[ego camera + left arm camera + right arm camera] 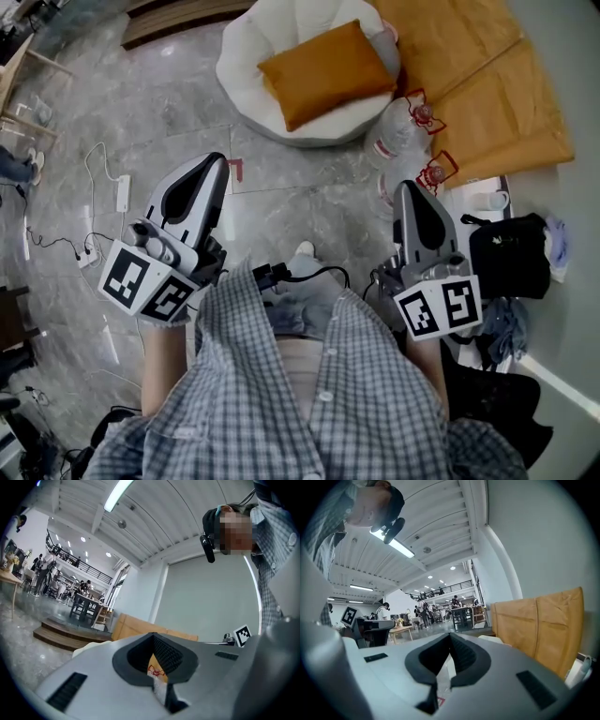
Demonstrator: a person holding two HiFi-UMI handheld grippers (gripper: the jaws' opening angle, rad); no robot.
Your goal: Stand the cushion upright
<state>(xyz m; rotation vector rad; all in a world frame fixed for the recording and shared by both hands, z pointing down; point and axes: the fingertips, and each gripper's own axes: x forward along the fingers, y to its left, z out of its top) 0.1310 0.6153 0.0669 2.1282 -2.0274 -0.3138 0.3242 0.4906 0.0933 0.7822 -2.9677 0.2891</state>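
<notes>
The checked shirt (309, 403) is filling six o'clock. Left tongs (217, 161) and right tongs (410, 187) are pointing toward twelve, pressed together and empty, likely because the orange cushion (326, 73) is lying flat on the white seat (246, 70), well ahead.

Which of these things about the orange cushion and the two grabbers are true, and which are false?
1. The orange cushion lies on its broad side on the white seat. True.
2. The left gripper is holding the cushion. False: its jaws are shut on nothing, well short of the cushion.
3. The right gripper has its jaws shut. True.
4. The water bottles stand at the left of the seat in the head view. False: they stand at its right, on the floor.
</notes>
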